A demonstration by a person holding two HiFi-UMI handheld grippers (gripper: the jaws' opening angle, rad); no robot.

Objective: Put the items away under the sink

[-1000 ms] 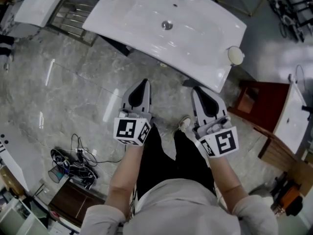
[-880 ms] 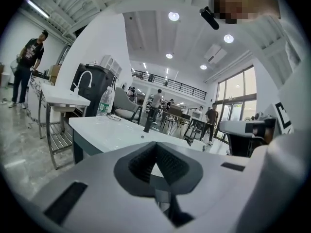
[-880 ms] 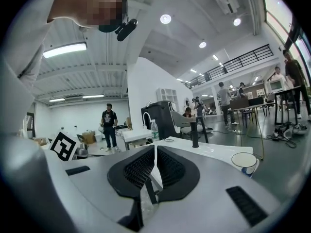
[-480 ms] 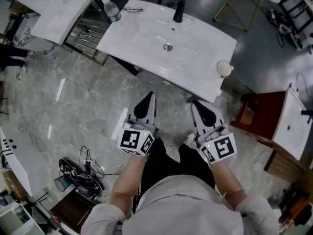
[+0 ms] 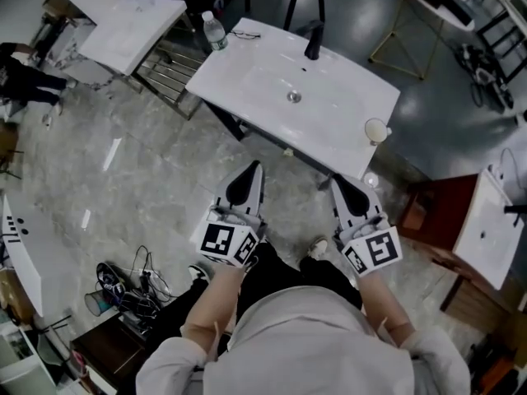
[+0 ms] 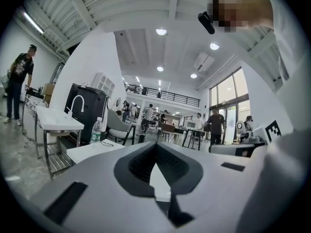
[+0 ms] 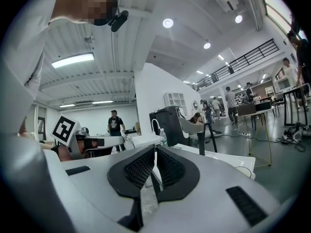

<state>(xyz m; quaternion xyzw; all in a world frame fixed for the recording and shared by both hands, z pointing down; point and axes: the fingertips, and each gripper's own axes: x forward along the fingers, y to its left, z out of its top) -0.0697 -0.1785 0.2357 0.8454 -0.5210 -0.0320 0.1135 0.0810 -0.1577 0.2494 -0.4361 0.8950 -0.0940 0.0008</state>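
Step judged as approach, ahead of any pick: nothing gripped, nothing stowed yet.

Far left in the head view: water bottle (image 5: pixel 215 33) upright on the back-left corner of the sink (image 5: pixel 247 81). Just beside it, a thin dark item (image 5: pixel 247 34), possibly glasses. Both well apart from the grippers, beyond them and to the left.

Next, left gripper (image 5: pixel 255 167): level, aimed at the sink's front edge, short of it and over the floor (image 5: pixel 148 179). Jaws shut tip to tip in the left gripper view, nothing between them.

Alongside, right gripper (image 5: pixel 338 181): likewise short of the front edge, jaws closed and empty in its own view.

Further right, small round item (image 5: pixel 376 129), perhaps a cup, on the front-right corner of the sink. Nearest to the right gripper, ahead and slightly right of it, not touching.

Space under the sink unreadable from here; only dark legs (image 5: pixel 224 122) showing below the basin.

Next move, as judged: open one pair of jaws and reach forward. Round item for the right side, bottle for the left. Close on it, then lower below the basin. Likely to tip the bottle if nudged with shut jaws.
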